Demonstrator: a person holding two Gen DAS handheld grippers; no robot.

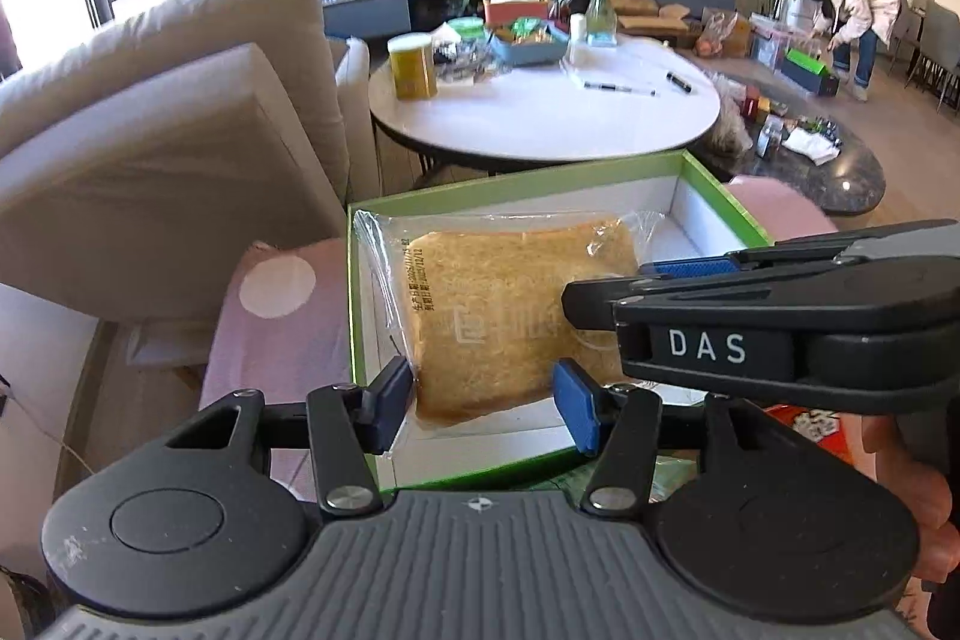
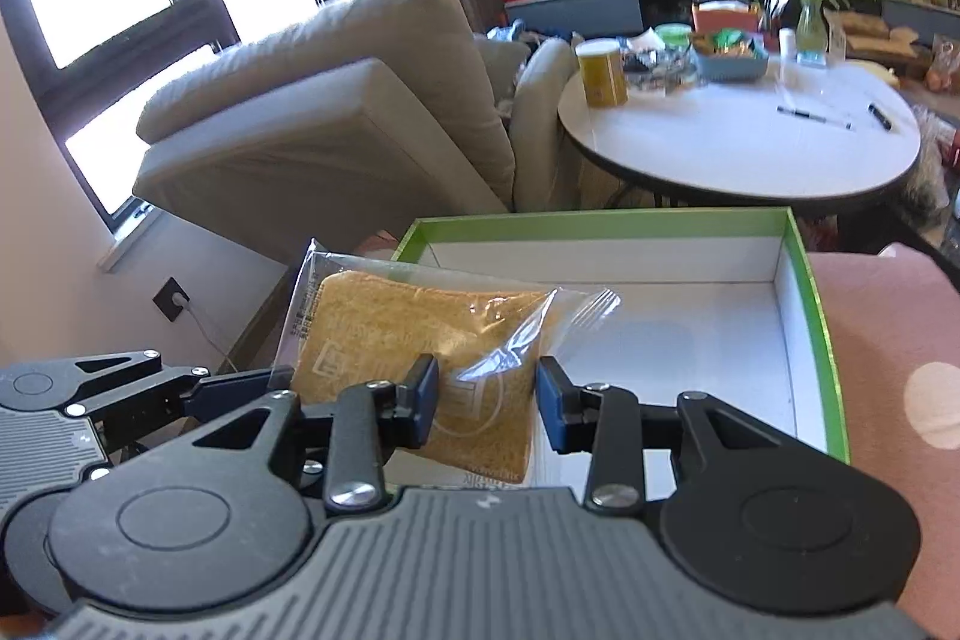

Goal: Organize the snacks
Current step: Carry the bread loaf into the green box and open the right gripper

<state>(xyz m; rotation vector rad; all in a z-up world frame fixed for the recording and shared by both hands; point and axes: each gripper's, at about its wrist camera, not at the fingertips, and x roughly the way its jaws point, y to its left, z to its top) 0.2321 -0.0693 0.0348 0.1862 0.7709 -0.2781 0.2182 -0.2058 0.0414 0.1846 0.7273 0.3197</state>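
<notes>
Clearly clamped from both sides: left gripper (image 1: 483,400) and right gripper (image 2: 486,394), jaws narrowed on the wrapped toast slice (image 2: 414,370) from opposite edges. Held over the green-rimmed box (image 2: 804,292), with the packet's far end hanging past the box's left wall in the right wrist view (touching the box floor or not, hard to tell). Otherwise bare inside the box. Lying beside the near corner, a red packet (image 1: 810,427), apparently unsorted. Judged early in the job: first snack nearly placed, release pending.
</notes>
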